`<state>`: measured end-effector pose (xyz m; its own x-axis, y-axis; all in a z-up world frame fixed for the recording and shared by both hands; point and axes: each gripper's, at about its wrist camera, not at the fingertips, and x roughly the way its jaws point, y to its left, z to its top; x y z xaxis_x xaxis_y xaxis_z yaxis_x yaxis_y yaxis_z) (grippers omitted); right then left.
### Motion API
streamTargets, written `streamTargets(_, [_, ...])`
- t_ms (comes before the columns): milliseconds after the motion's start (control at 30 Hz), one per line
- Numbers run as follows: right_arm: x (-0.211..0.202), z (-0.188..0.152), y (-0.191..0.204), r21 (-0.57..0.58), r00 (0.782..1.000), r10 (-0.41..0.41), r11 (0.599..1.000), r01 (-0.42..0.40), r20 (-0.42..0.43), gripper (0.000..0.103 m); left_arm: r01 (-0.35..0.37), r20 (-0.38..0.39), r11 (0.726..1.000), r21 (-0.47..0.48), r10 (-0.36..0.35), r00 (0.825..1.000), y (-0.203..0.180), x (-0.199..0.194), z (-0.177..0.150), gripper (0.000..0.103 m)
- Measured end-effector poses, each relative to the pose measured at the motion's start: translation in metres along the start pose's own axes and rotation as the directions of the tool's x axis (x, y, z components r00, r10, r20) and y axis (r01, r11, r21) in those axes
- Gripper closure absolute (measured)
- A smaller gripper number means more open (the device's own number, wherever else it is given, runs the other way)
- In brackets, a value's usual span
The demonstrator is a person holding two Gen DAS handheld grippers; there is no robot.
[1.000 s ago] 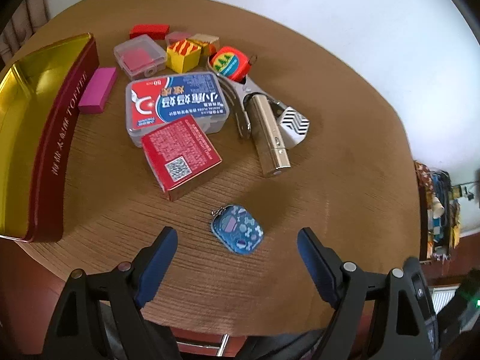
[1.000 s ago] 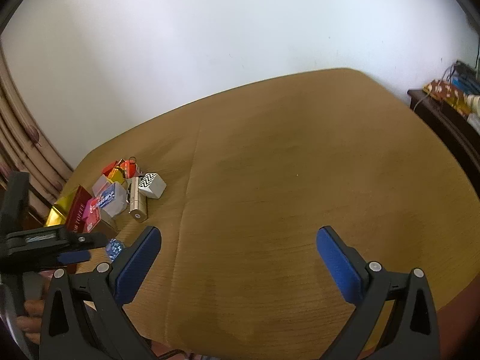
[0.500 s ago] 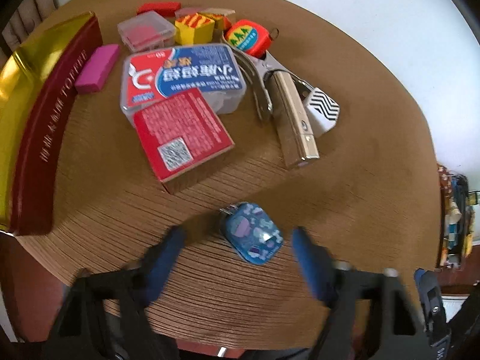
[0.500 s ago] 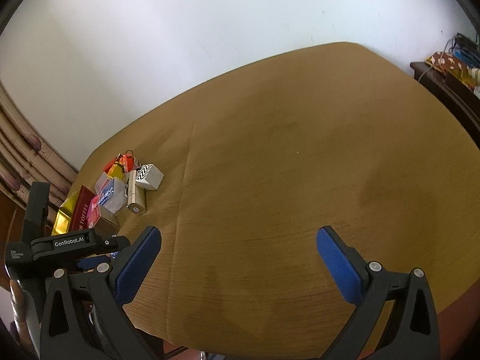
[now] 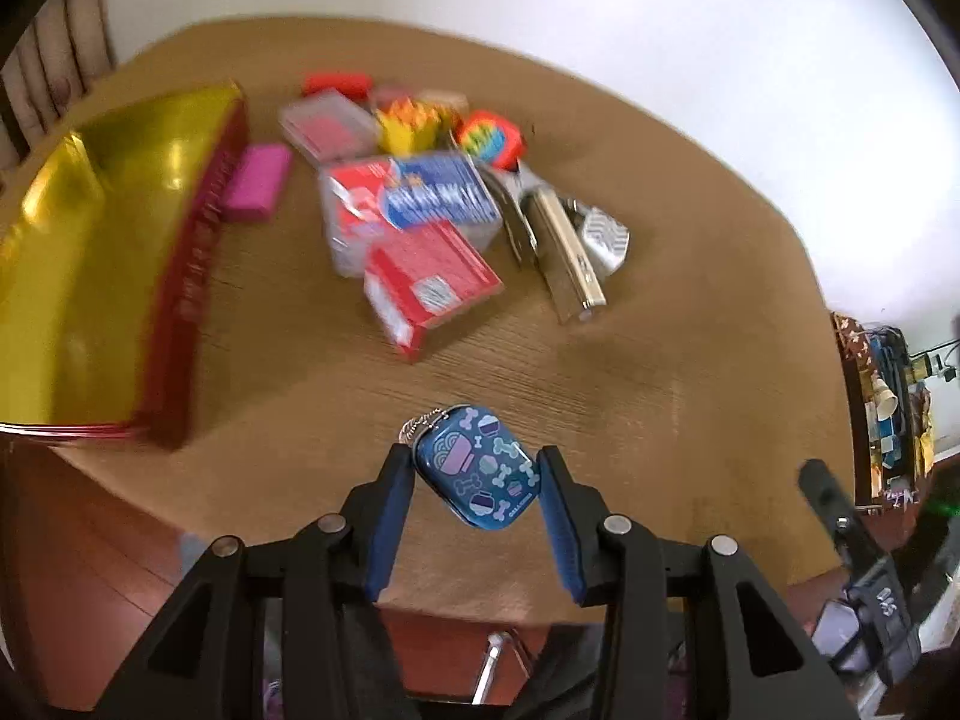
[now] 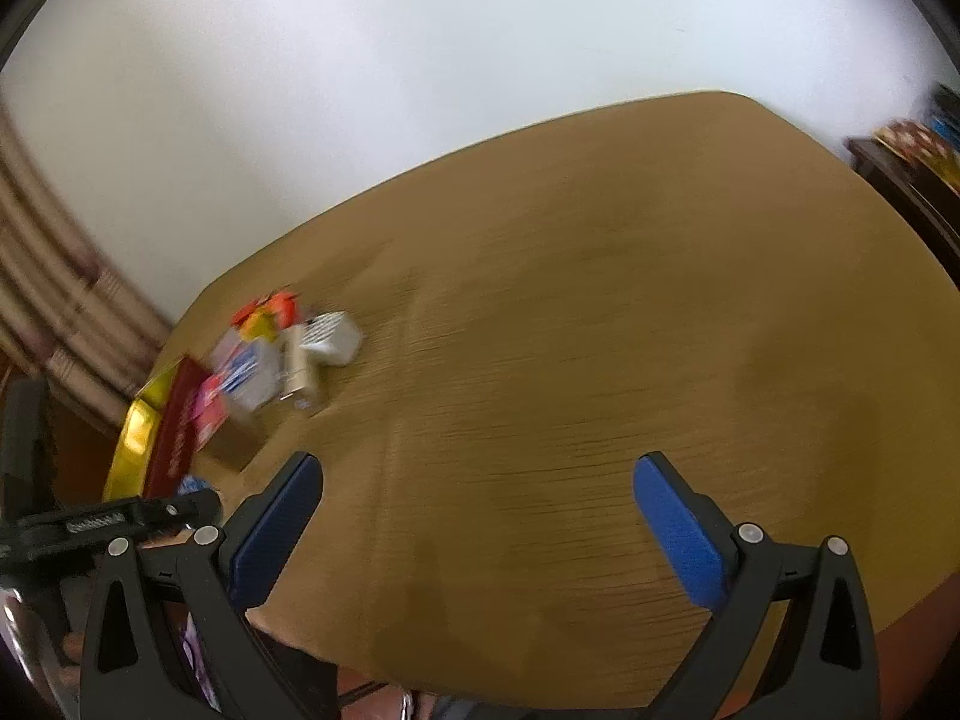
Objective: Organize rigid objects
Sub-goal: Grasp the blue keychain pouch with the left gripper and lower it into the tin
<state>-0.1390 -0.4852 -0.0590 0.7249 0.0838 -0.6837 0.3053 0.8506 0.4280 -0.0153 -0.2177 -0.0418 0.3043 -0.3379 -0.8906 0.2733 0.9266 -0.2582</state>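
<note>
Fingers of the left gripper [image 5: 477, 480], having just been closing, clasp the small blue patterned tin with a ball chain [image 5: 477, 471] above the near edge of the brown worktop [image 5: 660, 360]. Pick-up step; next, carry it left to the gold-lined red box [image 5: 90, 276]. Right gripper [image 6: 477, 504] hangs released, empty.

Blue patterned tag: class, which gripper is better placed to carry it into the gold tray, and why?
Left. The left gripper, jaws just closing, already clamps the blue tag, near the gold tray. The right gripper is open over bare table.
</note>
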Motion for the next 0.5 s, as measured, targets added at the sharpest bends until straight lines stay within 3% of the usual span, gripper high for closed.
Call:
streamTargets(233, [0.012,-0.008,0.077,-0.224,0.99,0.125,0.965,-0.137,-0.067,0.0,-0.043,0.144,0.997,-0.056,0.051,0.988,0.043,-0.056,0.022,0.06])
streamTargets(500, [0.04,0.006,0.148,-0.396,0.977,0.18,0.893,-0.211,-0.114,0.0,-0.1,0.182,0.978,-0.182,0.134,0.974,0.115,-0.062,0.04,0.06])
